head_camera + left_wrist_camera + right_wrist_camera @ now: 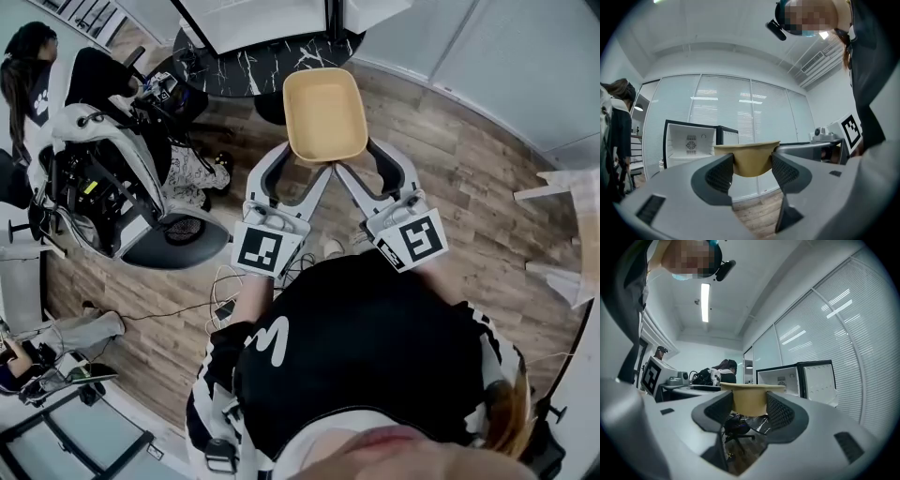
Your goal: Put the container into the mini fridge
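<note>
Container: tan tray (324, 114), empty, held in the air above the wooden floor (459, 178).
Left gripper (302, 161): jaws clamped on the tray's near end.
Right gripper (361, 159): jaws clamped on the same end, just beside the left.
Fridge (691, 143): ahead, door open, on a black marbled table (272, 66).

container (324, 114) above floor (450, 178) | mini fridge (691, 143) ahead, on table (253, 70)

Black marbled table (255, 69), wood floor (469, 187), person at left (30, 58)
</note>
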Demonstrator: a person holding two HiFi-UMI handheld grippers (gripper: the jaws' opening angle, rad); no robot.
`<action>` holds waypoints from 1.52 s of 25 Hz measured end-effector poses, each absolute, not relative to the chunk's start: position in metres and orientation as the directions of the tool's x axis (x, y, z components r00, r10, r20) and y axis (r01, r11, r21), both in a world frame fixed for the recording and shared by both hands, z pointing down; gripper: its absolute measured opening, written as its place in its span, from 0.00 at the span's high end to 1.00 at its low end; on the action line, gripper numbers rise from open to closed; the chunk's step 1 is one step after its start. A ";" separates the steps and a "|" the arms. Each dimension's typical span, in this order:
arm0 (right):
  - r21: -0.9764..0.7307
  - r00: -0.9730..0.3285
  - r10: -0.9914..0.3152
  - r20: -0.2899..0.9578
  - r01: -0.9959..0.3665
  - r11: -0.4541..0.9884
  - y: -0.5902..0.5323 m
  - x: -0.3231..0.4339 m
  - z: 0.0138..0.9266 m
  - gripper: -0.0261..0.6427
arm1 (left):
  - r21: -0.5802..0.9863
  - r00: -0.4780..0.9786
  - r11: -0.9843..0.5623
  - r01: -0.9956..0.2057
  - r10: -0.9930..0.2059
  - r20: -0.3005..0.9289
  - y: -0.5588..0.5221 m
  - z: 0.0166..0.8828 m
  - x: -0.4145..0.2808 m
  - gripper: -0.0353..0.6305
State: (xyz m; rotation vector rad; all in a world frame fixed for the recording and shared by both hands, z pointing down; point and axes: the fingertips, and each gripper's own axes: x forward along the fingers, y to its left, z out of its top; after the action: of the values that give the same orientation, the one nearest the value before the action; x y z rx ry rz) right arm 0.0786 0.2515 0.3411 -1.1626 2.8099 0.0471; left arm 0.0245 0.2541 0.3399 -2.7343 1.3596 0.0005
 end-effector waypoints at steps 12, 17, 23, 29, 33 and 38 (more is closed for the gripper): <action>-0.006 -0.703 -0.704 -0.103 -0.707 0.707 0.241 0.072 0.346 0.61 | -0.074 0.600 -0.597 -0.799 -0.800 -0.029 0.244 0.346 0.018 0.56; -0.004 -0.714 -0.693 -0.105 -0.696 0.718 0.224 0.065 0.345 0.61 | -0.076 0.587 -0.584 -0.808 -0.809 -0.029 0.228 0.345 0.011 0.56; -0.012 -0.725 -0.680 -0.110 -0.684 0.730 0.195 0.060 0.348 0.61 | -0.074 0.573 -0.571 -0.818 -0.819 -0.018 0.200 0.348 0.005 0.56; -0.027 -0.735 -0.671 -0.099 -0.672 0.740 0.169 0.056 0.350 0.61 | -0.068 0.561 -0.559 -0.826 -0.827 -0.020 0.174 0.349 0.002 0.56; -0.022 -0.740 -0.665 -0.101 -0.667 0.745 0.153 0.053 0.349 0.61 | -0.067 0.555 -0.553 -0.831 -0.831 -0.023 0.159 0.349 -0.001 0.56; -0.029 -0.740 -0.665 -0.106 -0.666 0.745 0.133 0.053 0.345 0.61 | -0.074 0.554 -0.552 -0.831 -0.832 -0.016 0.140 0.345 -0.001 0.56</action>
State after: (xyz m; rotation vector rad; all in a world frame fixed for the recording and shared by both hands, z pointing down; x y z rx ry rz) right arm 0.0534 0.1335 0.3449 -1.0831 2.8318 0.0173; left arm -0.0009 0.1396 0.3446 -2.7044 1.4497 -0.0314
